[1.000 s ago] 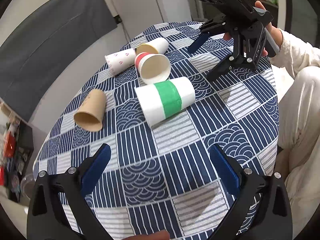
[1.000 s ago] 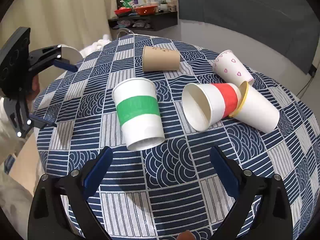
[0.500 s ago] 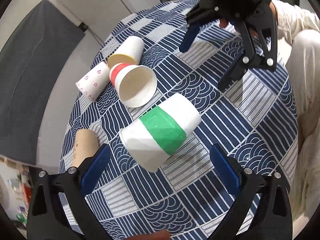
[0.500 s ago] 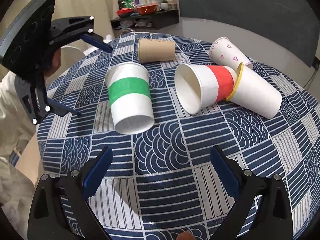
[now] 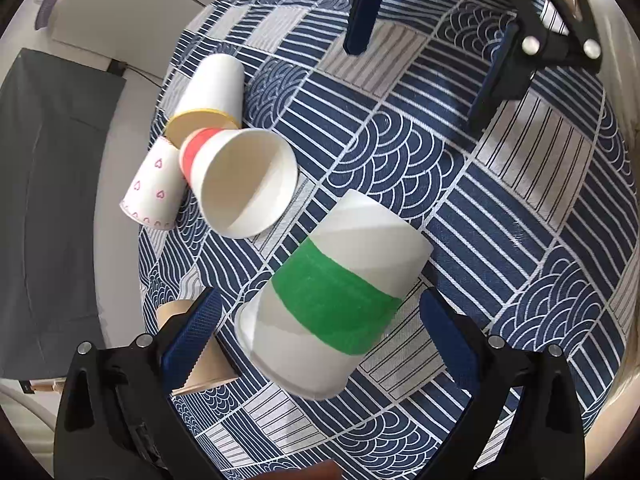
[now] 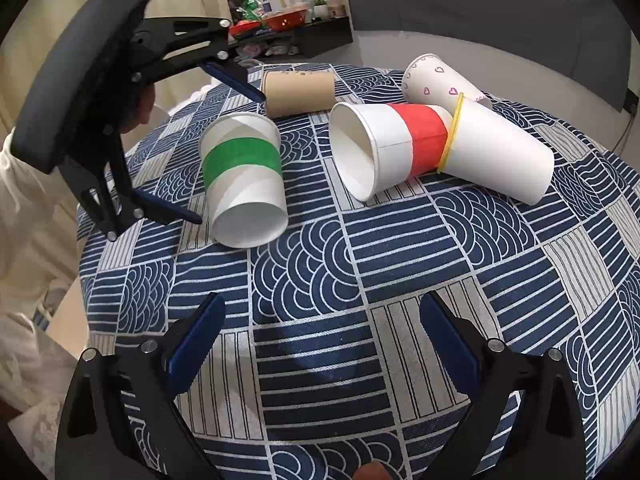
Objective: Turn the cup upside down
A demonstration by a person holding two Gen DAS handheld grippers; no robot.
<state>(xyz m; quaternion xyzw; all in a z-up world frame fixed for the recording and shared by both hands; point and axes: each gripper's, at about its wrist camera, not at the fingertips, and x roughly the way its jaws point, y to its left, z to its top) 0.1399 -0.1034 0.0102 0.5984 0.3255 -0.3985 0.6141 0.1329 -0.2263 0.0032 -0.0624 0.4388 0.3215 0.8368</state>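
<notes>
So the left tool (image 5: 316, 328) is spread wide with nothing in it, and the green cup (image 5: 332, 304) sits right in the gap between its two blue pads. One pad (image 5: 192, 328) is beside the cup's wide rim end, the other one is off by the narrow base end. I can't tell for sure if either pad is touching yet; looks like a sliver of room on both sides.

The thing that matters: the cup lies on its side on the worktop (image 5: 500, 208), long axis running diagonally across the left tool's view, open mouth toward the lower left, base up and to the right. From the right wrist view the mouth of the green cup (image 6: 244, 176) points at that camera. So the pads straddle it lengthwise-ish rather than across the wall, which seems an awkward hold to me; a bit of wrist twist would probably square it up.

The left tool comes down steeply from above, tilted over the cup. The right tool (image 6: 320, 344) is also spread and empty, hovering low over bare cloth, well apart from the cup. Left is clearly nearer.

Just past it lie the red cup (image 5: 240, 184), a hearts cup (image 5: 152, 192) and a brown cup (image 6: 300, 92), all tipped over.
</notes>
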